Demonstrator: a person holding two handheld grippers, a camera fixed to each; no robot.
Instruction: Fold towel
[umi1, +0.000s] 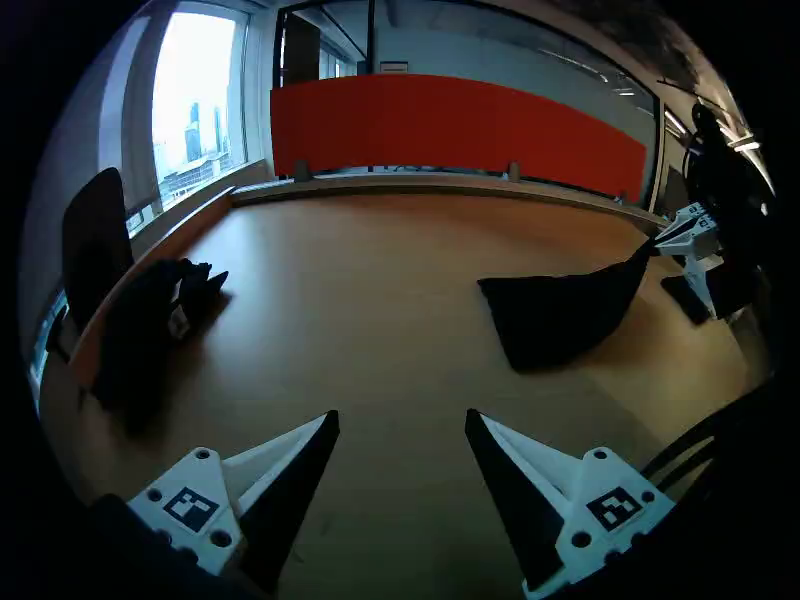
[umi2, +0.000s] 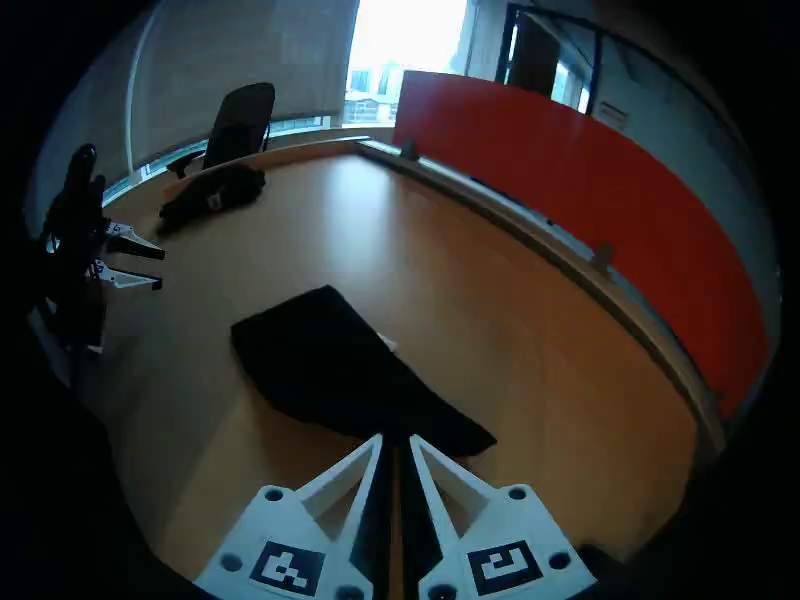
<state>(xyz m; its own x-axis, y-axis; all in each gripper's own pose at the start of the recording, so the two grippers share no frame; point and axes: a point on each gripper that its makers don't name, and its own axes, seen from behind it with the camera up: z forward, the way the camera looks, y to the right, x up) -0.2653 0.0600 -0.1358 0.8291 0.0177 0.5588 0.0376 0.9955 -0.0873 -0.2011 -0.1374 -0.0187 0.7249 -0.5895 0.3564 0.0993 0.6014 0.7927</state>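
Note:
A black towel (umi1: 560, 315) lies on the wooden table (umi1: 380, 290), right of the middle in the left gripper view. One corner of it is drawn up to a point at my right gripper (umi1: 657, 245), which is shut on it. In the right gripper view the towel (umi2: 320, 370) spreads out just ahead of the right gripper (umi2: 397, 440), whose fingers stand almost together over the near corner. My left gripper (umi1: 400, 430) hovers open over bare table, well short of the towel, with nothing between its fingers. From the right gripper view the left gripper (umi2: 158, 268) shows far left, fingers apart.
A dark bag (umi1: 150, 310) lies at the table's left side, with a black chair (umi1: 95, 240) behind it by the window. A red partition (umi1: 450, 125) runs along the far edge of the table. A person's dark sleeve (umi2: 70, 230) holds the left gripper.

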